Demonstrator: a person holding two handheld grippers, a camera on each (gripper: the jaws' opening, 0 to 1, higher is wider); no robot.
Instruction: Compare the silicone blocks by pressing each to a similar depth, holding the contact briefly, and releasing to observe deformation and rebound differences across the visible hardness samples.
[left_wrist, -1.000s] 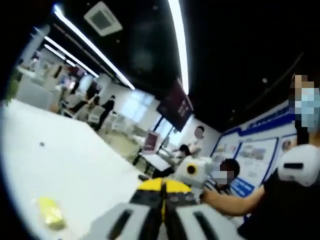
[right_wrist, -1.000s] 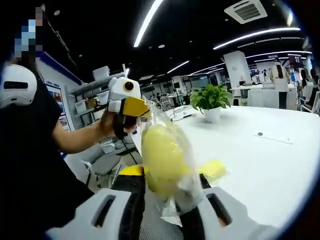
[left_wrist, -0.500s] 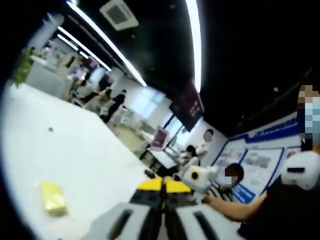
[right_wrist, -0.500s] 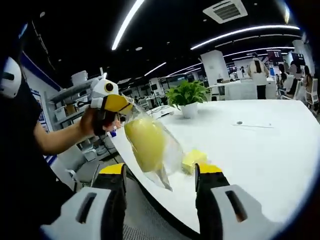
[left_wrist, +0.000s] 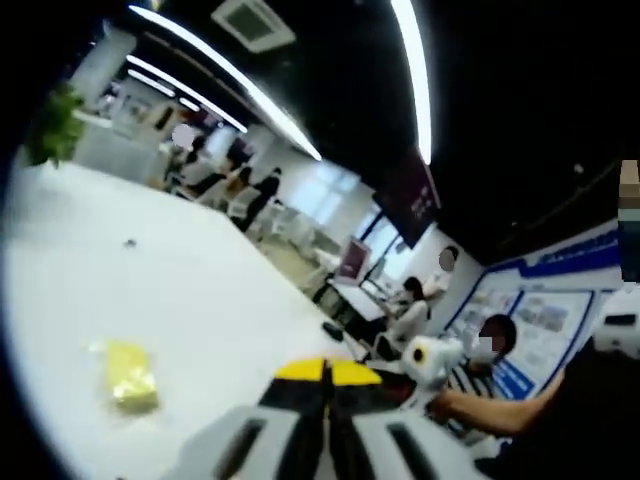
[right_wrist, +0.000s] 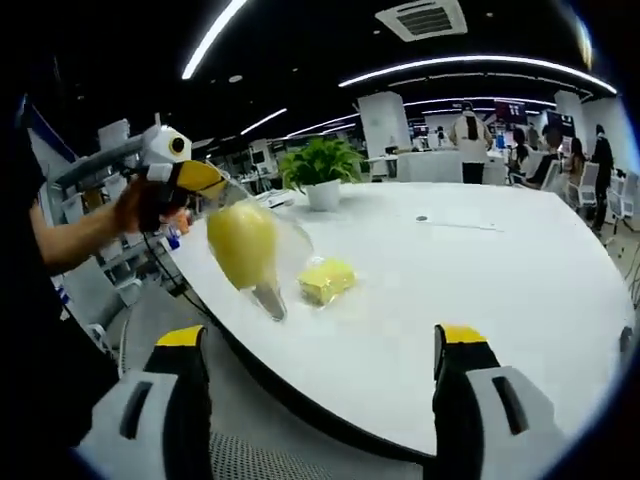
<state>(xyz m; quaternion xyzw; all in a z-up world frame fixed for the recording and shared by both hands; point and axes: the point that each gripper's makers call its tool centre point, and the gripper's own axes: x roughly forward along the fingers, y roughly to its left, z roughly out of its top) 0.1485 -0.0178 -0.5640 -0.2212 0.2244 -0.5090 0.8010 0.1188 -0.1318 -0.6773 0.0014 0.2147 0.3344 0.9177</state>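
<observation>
The left gripper (right_wrist: 190, 178) has its jaws shut on a clear bag (right_wrist: 262, 262) with a yellow block (right_wrist: 240, 243) inside. Another block (right_wrist: 325, 279) lies on the bench (right_wrist: 480, 270). The right gripper (right_wrist: 320, 350) is wide open.

Your left gripper view looks along its own closed jaws from just off the table (left_wrist: 150, 290) edge, rolled so the tabletop slopes, facing across the room toward ceiling lights (left_wrist: 415, 70). Your right gripper view sits back from the table (right_wrist: 480, 290) rim, looking over its spread jaws toward the potted plant (right_wrist: 320, 170). Both views share the white tabletop and the yellow block (left_wrist: 130, 362) (right_wrist: 326, 279) lying on it. Each view also catches the opposite gripper: the right gripper (left_wrist: 432, 357) and the left gripper (right_wrist: 185, 165).
</observation>
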